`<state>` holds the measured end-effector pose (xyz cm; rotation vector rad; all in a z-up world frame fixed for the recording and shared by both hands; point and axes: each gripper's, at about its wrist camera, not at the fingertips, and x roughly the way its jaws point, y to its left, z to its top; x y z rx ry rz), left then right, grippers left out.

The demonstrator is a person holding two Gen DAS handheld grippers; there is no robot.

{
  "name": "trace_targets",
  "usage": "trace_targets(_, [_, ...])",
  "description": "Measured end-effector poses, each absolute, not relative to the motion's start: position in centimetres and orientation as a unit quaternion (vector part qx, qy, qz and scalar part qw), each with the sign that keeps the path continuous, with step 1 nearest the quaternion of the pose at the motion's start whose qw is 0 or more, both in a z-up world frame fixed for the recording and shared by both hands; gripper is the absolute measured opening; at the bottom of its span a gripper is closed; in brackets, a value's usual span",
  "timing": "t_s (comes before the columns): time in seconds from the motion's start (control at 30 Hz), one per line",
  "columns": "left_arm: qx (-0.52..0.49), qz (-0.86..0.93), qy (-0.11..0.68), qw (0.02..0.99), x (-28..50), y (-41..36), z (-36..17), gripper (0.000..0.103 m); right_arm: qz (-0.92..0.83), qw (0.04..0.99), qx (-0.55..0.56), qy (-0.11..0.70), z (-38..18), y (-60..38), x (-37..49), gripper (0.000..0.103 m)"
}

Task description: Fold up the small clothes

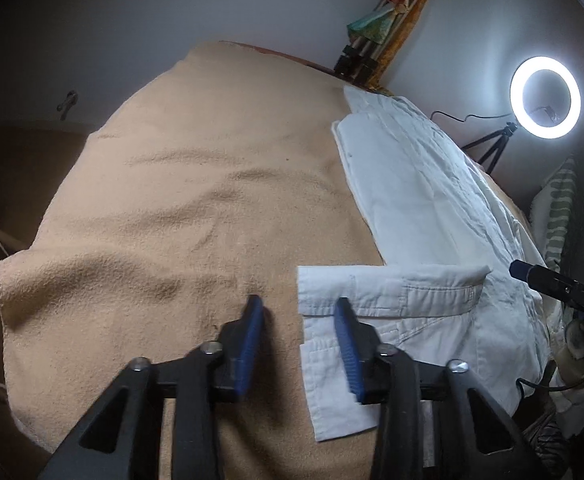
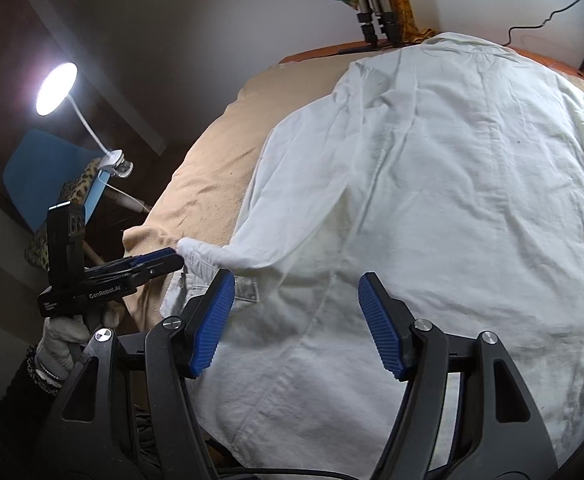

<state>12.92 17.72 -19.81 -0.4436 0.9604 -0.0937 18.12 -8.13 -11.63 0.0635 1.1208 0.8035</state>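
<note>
Blue-padded and partly apart, the left gripper (image 1: 298, 304) hung over the near edge of the beige blanket (image 1: 171, 200). It gripped nothing: bare blanket showed between its jaws, and only the right pad overlapped the end of the buttoned cuff (image 1: 392, 292) below it. From the right wrist view its jaws looked narrower, their tips just beside the bunched end of that sleeve, and a gloved hand (image 2: 57, 344) held it from below.

The right gripper (image 2: 298, 276) stood wide open above the near part of the white shirt (image 2: 452, 200), with nothing pressed between its pads.

That shirt lay spread along the blanket's right side. Its collar was toward the far edge, and one sleeve was laid across toward the near left.

Beyond the blanket's right edge a lit ring light (image 1: 544, 98) stood on a small tripod. Off the left edge a clip-on lamp (image 2: 56, 88) shone.
</note>
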Motion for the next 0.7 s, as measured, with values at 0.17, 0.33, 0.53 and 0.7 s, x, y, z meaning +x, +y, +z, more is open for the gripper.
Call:
trace_targets(0.17, [-0.195, -0.085, 0.437, 0.874, 12.1, 15.8, -18.1, 0.001, 0.364, 0.77, 0.029, 0.524, -12.2, -8.2, 17.9, 0.068])
trace_targets(0.33, [-0.142, -0.147, 0.397, 0.895, 9.6, 12.1, -14.2, 0.002, 0.352, 0.762, 0.048, 0.542, -13.3, -9.3, 18.4, 0.068])
trace_targets(0.53, [-0.106, -0.274, 0.4, 0.868, 6.9, 6.5, -12.3, 0.037, 0.347, 0.743, 0.096, 0.564, -14.1, -11.3, 19.0, 0.068])
trace_targets(0.7, [-0.181, -0.321, 0.406, 0.837, 6.6, 7.1, -12.2, 0.039, 0.35, 0.732, 0.107, 0.574, -14.5, -12.0, 18.6, 0.068])
